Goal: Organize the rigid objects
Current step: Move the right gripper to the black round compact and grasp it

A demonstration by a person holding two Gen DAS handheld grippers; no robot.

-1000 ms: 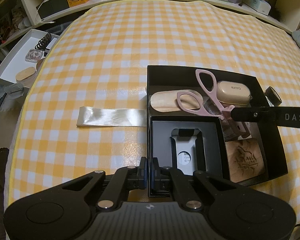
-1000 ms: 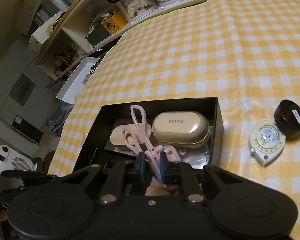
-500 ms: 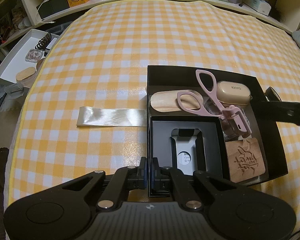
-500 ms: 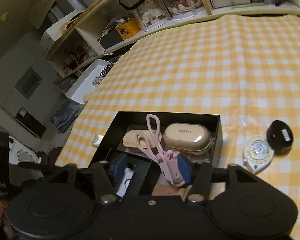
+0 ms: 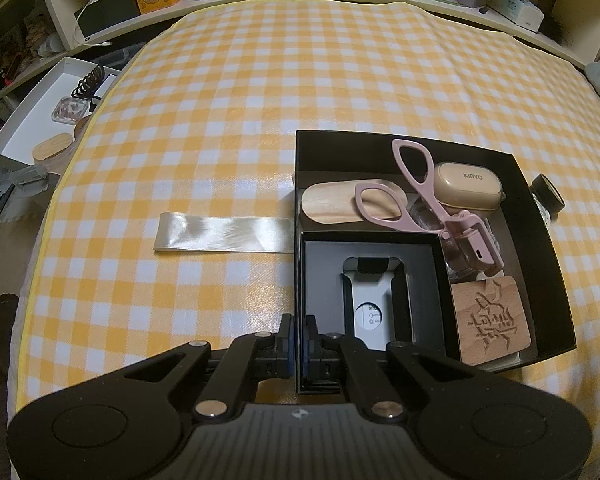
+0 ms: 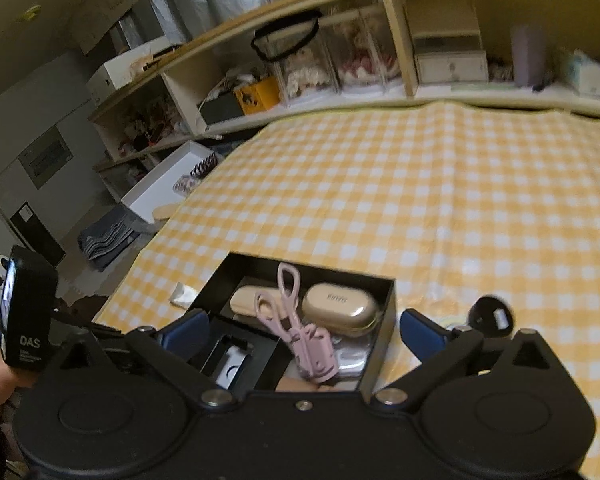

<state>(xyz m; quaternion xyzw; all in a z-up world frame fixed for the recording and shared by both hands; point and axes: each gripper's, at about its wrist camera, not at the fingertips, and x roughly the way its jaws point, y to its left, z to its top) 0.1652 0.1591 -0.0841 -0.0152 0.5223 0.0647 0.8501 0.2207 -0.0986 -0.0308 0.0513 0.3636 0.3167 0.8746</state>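
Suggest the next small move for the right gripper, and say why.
Probably swing the right gripper toward the black round case lying on the checked cloth outside the black box. Its jaws have just been opening, with nothing pressed between them, and the pink eyelash curler already lies in the box. The left gripper is shut on the box's near wall, steadying it.

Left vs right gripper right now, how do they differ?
The left gripper is shut, fingers pinching the black box wall; the right gripper has just been opening, gripping nothing. The left sits at the box's near edge; the right hangs above the pink eyelash curler. Both point down toward the box.
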